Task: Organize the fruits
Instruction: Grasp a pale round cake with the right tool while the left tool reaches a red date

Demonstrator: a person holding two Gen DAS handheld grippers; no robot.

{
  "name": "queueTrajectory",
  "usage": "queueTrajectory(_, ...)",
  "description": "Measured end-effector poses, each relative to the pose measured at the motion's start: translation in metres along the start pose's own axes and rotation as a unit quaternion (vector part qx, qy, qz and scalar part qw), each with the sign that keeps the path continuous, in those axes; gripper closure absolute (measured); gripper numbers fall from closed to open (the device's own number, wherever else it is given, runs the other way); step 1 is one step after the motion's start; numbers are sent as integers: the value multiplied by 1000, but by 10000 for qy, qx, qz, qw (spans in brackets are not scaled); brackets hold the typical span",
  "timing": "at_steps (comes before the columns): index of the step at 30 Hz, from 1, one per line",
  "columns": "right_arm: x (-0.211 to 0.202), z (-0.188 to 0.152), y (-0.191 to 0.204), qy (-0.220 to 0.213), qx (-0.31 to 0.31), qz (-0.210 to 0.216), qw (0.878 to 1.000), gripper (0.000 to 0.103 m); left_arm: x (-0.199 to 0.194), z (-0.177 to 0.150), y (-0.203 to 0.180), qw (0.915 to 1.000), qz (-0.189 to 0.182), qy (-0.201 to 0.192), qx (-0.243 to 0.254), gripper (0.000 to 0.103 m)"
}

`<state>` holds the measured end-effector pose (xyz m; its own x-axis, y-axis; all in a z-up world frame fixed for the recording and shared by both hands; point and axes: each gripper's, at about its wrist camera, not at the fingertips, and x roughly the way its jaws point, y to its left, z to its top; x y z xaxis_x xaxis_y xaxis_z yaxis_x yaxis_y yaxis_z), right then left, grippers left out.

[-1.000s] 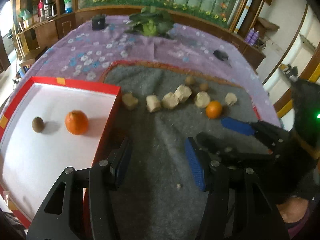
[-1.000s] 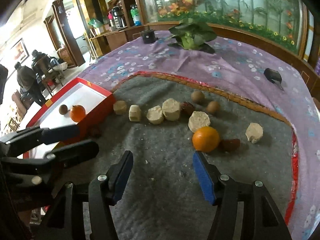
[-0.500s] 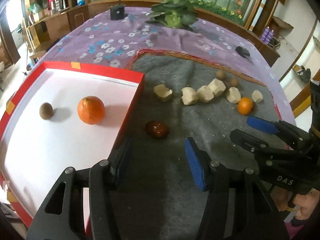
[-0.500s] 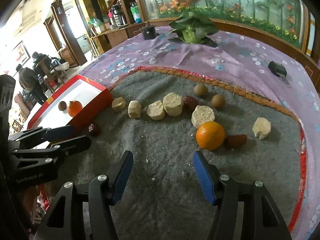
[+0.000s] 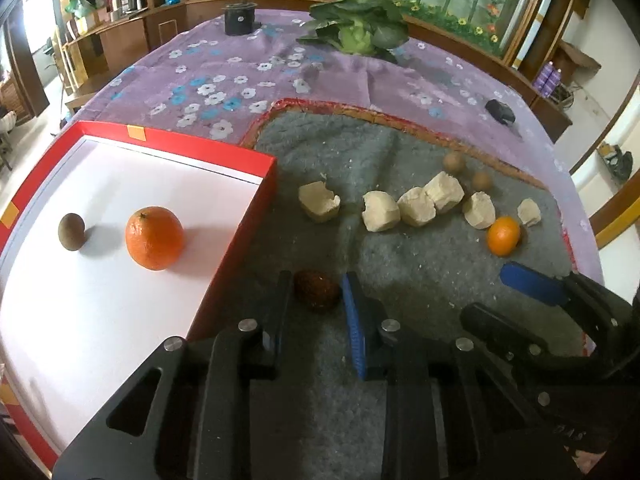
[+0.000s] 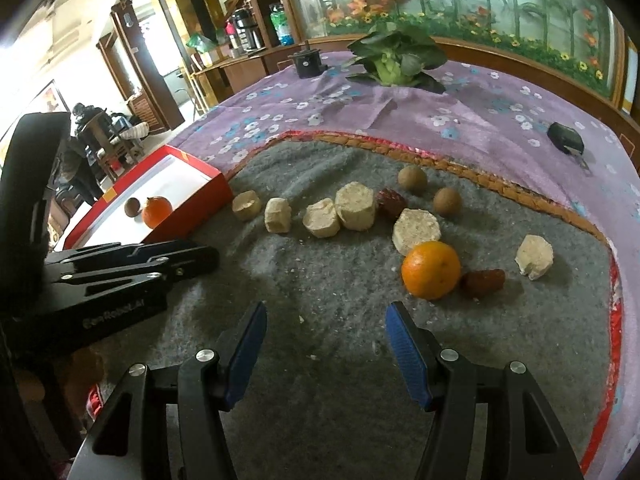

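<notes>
Purple flowered cloth (image 5: 224,80) covers the table, and we see a grey felt mat (image 6: 340,320) with an orange-red border laid over its near half. At left sits one red box (image 5: 240,152) with a white floor, holding two fruits: one orange (image 5: 154,237) and one small brown fruit (image 5: 71,230) to its left.

On the mat we count six pale crumbly chunks (image 6: 416,225) in a loose row, two round tan fruits (image 6: 412,178) beyond them, a second orange (image 6: 431,269) at right, and three dark red dates: one (image 6: 391,201) among the chunks, one (image 6: 483,282) touching the second orange, and one (image 5: 318,291) just outside the box's near right corner.

Our left gripper (image 5: 316,300) has just been closing, its jaws now narrow around that third date; both pads stand right against its sides, though whether they press it we cannot tell for sure. Our right gripper (image 6: 324,344) hangs with jaws wide over bare felt, holding nothing.

Far back we count one leafy green vegetable (image 5: 356,30), one black cylinder (image 5: 239,18) and one small black object (image 6: 564,138) on the cloth.
</notes>
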<state>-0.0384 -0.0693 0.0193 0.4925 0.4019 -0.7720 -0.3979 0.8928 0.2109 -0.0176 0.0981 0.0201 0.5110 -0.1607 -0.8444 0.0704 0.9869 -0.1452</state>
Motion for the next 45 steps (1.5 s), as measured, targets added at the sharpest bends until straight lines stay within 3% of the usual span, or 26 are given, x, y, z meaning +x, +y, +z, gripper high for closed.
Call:
queueTrajectory(4, 9, 10, 13, -53, -147, 196, 9997, 43, -7, -4, 7, 10000, -31, -76, -14, 79)
queueTrajectory(6, 18, 17, 21, -40, -249, 261, 9993, 48, -11, -6, 8, 9999, -21, -96, 29, 79)
queueTrajectory(12, 36, 49, 29, -147, -312, 245, 9991, 50, -19, -13, 11, 9998, 5, -123, 161, 79)
queueTrajectory(16, 58, 62, 32, 90, -290, 408, 9987, 50, -23, -19, 11, 9995, 47, -124, 292, 79)
queueTrajectory(20, 51, 62, 44, 90, -316, 1196, 9923, 51, -27, -24, 12, 9992, 41, -155, 354, 79)
queueTrajectory(25, 43, 56, 48, 30, -618, 506, 9968, 51, -27, -27, 15, 9993, 33, -146, 339, 79)
queueTrajectory(32, 66, 53, 43, 236, -525, 326, 9978, 52, -23, -28, 12, 9993, 0, -103, 349, 79)
queueTrajectory(34, 72, 57, 42, 208, -523, 236, 9981, 56, -23, -27, 13, 9994, -4, -100, 341, 79)
queueTrajectory(38, 70, 55, 41, 151, -616, 199, 9978, 78, -23, -26, 12, 9994, -14, -119, 337, 79)
queueTrajectory(45, 35, 35, 39, -19, -656, -28, 9978, 78, -30, -25, 8, 9991, -18, -227, 356, 79)
